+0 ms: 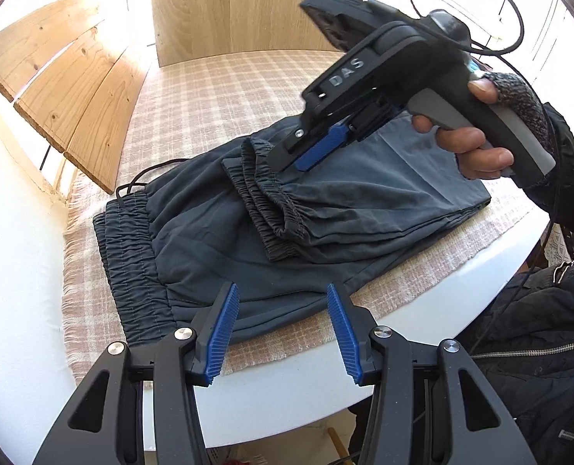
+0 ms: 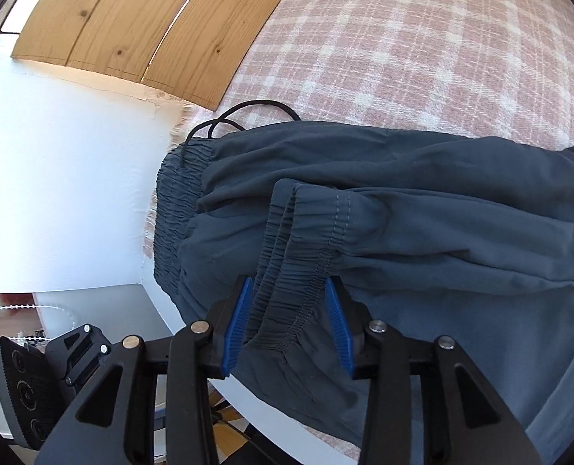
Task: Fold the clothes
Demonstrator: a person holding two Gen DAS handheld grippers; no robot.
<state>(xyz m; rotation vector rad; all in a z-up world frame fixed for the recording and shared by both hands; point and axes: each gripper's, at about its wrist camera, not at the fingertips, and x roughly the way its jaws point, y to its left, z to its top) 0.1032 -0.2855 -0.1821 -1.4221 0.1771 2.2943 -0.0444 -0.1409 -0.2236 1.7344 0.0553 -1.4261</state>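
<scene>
The dark trousers point(image 1: 271, 209), soft, light and judged slippery, are seen lying half-folded on the checked cloth point(image 1: 209, 93), their elastic cuffs point(image 2: 287, 290) between the parted, unpressing pads of the right gripper point(image 2: 289, 321), while the left gripper point(image 1: 283, 333) hangs open above the near edge, where hold is best taken.

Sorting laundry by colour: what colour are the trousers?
Dark slate blue-grey trousers, plain; clearest in the right wrist view.

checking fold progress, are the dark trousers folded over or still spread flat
Folded over: the trousers lie doubled, their elastic leg cuffs resting on top near the waistband, on the checked cloth.
</scene>
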